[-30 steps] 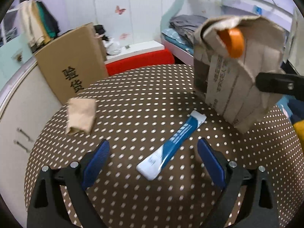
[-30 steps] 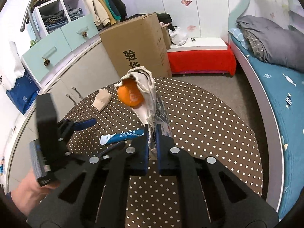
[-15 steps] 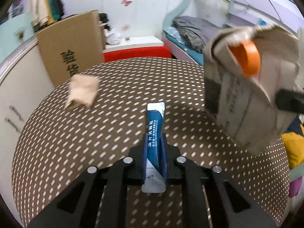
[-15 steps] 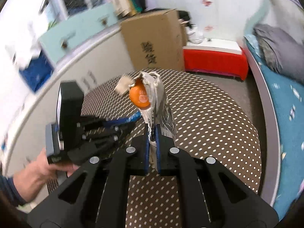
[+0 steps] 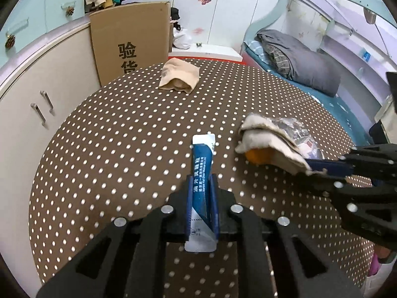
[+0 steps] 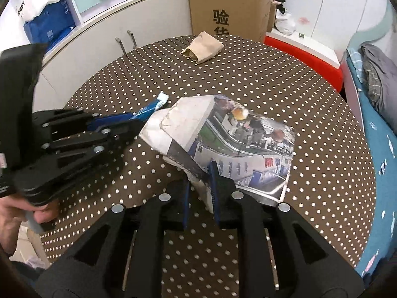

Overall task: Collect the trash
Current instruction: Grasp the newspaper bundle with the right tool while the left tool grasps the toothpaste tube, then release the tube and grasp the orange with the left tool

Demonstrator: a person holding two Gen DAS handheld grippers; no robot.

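Observation:
My left gripper (image 5: pixel 202 186) is shut on a blue and white sachet (image 5: pixel 202 159), which sticks out ahead of its jaws over the brown dotted table (image 5: pixel 111 149). A printed paper bag (image 6: pixel 238 134) lies on its side on the table, and an orange object (image 5: pixel 258 155) shows in its mouth. My right gripper (image 6: pixel 200 177) has the bag's crumpled edge between its jaws, which are opening and stand slightly apart around it. In the right wrist view the left gripper (image 6: pixel 139 119) and the sachet (image 6: pixel 158 101) sit just left of the bag. The right gripper (image 5: pixel 320 167) reaches in from the right.
A folded beige cloth (image 5: pixel 178 77) lies near the table's far edge. Behind it stands a cardboard box (image 5: pixel 131 37) against a curved cabinet (image 5: pixel 37 87). A bed (image 5: pixel 297 69) with grey bedding is at the right. A person's hand (image 6: pixel 15 213) holds the left gripper.
The left gripper closed on the sachet and carried it across the table. The bag went from hanging upright to lying on the table, and the right jaws have parted a little.

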